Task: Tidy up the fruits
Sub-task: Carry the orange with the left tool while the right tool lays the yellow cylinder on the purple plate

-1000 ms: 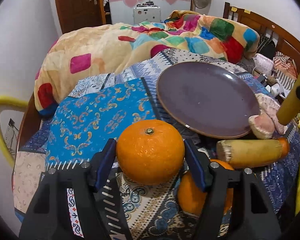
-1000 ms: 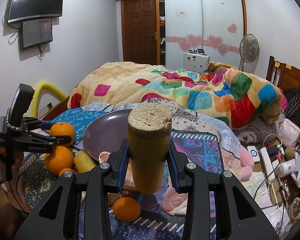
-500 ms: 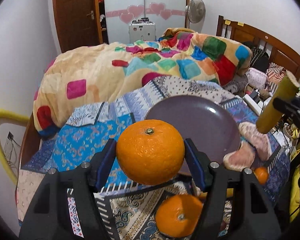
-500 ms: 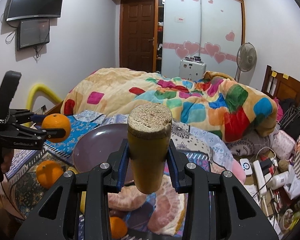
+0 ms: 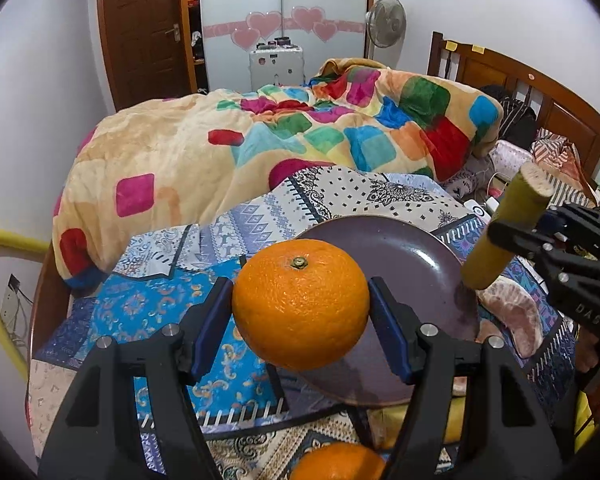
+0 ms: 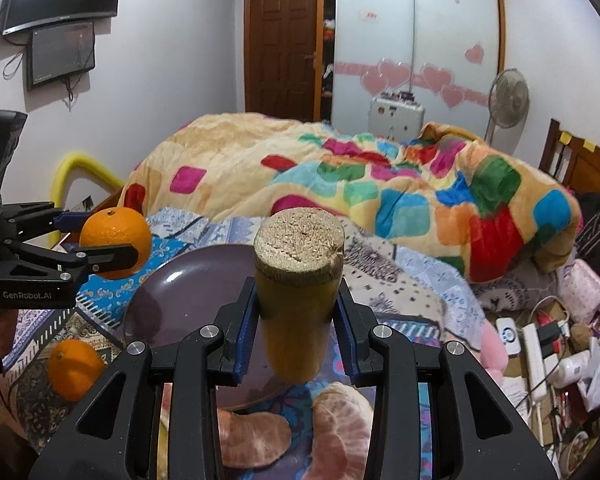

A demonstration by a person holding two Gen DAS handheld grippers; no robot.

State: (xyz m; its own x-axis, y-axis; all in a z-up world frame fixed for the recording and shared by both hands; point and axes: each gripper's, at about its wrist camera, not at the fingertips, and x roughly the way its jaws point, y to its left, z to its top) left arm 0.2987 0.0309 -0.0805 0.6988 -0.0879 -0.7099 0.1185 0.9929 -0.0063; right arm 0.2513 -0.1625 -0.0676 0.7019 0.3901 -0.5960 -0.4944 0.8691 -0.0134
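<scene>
Both fruits have gone up since a second ago: the orange was low over the cloth next to its twin, and now it's hanging in the air at the near-left edge of the purple plate. The left gripper has its jaws pinching the orange from both sides, stem up. Same deal on the other side: the right gripper is clamped on the sugarcane piece, cut end toward the camera, and it has drifted up and in over the near-right part of the plate.

Progress-wise I'd say barely started. The plate has nothing on it yet. A second orange sits on the patterned cloth near the plate, and two peeled pomelo segments lie on the cloth just beside the plate's near rim. So two pieces are in transit and at least three more are waiting.
</scene>
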